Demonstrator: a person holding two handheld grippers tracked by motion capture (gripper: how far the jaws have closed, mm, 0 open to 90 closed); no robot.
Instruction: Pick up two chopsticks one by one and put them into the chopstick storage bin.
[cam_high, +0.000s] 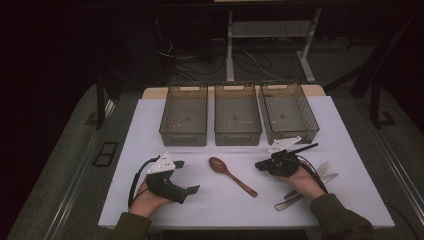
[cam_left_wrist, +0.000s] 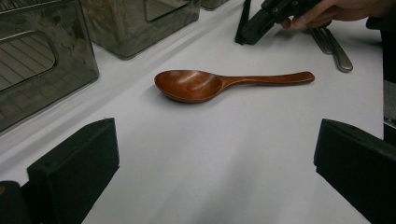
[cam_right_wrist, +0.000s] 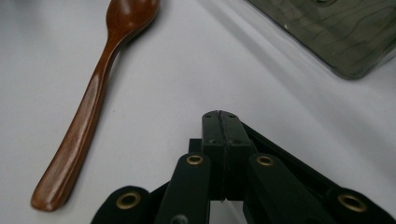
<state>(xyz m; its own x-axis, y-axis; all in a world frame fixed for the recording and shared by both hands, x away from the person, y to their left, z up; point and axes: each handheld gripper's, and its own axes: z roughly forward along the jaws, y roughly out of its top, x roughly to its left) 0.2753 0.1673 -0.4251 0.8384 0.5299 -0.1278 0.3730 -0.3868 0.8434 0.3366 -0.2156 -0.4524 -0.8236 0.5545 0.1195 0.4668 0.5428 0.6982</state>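
A brown wooden spoon (cam_high: 231, 175) lies on the white table (cam_high: 225, 205) between my two grippers, bowl to the far left and handle to the near right. My left gripper (cam_high: 186, 176) rests on the table to the left of the spoon, its jaws wide apart with nothing between them. In the left gripper view the spoon (cam_left_wrist: 201, 85) lies ahead of the open left gripper (cam_left_wrist: 217, 177). My right gripper (cam_high: 259, 165) sits just right of the spoon, with its jaws pressed together and empty. The right gripper view has the spoon (cam_right_wrist: 93, 107) to the left of the shut right gripper (cam_right_wrist: 221, 115).
Three grey see-through bins stand in a row at the back: left (cam_high: 184, 116), middle (cam_high: 237, 116), right (cam_high: 290, 112). Metal cutlery (cam_high: 305, 192), including a fork (cam_high: 322, 167), lies under and beside the right hand. The table's front edge is near the forearms.
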